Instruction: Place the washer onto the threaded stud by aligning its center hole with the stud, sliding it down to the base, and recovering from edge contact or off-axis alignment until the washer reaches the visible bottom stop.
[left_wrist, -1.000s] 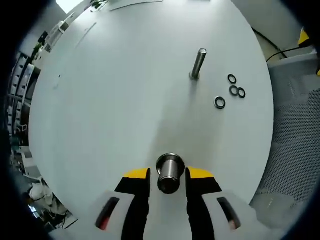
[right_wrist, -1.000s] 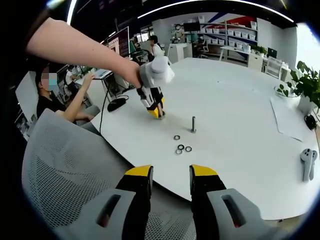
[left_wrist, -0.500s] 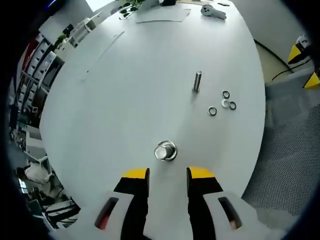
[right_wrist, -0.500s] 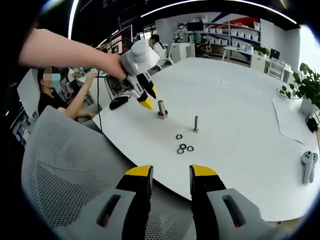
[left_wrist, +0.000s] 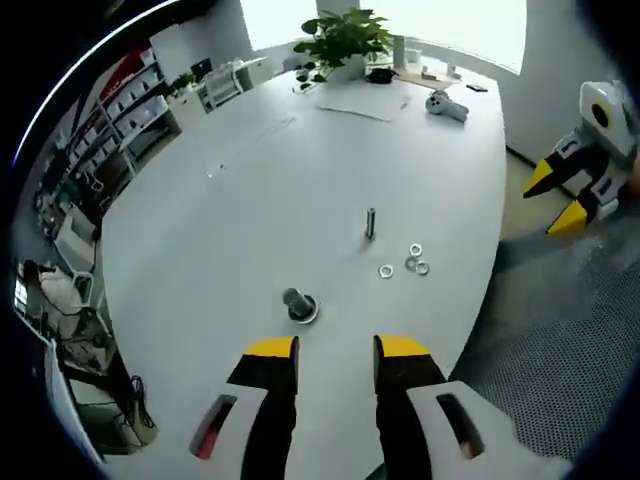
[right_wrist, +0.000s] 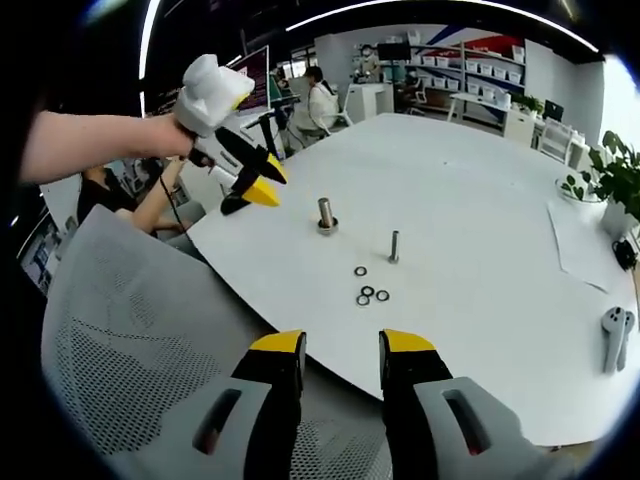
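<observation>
**Washers lying loose beside the stud, both grippers empty**

Four washers (right_wrist: 368, 291) are lying flat on the white table (right_wrist: 480, 240): three are clustering close together near the table edge, and one is sitting slightly apart from them. In the left gripper view the same washers (left_wrist: 408, 261) are resting just beside the thin threaded stud (left_wrist: 370, 224), which is standing upright with nothing on it. In the right gripper view the stud (right_wrist: 394, 246) is rising just past the washers, and a thicker stud with a wide base (right_wrist: 325, 215) is standing well apart from it.

The left gripper (left_wrist: 335, 350) is hovering off the table edge with its yellow-tipped jaws spread and holding nothing; in the right gripper view it (right_wrist: 252, 183) is hanging in the air, held by a person's hand. The right gripper (right_wrist: 340, 345) is also gaping with nothing between its jaws, poised over a grey mesh chair (right_wrist: 130, 340). A potted plant (left_wrist: 345, 35) is sitting at the table's far end.
</observation>
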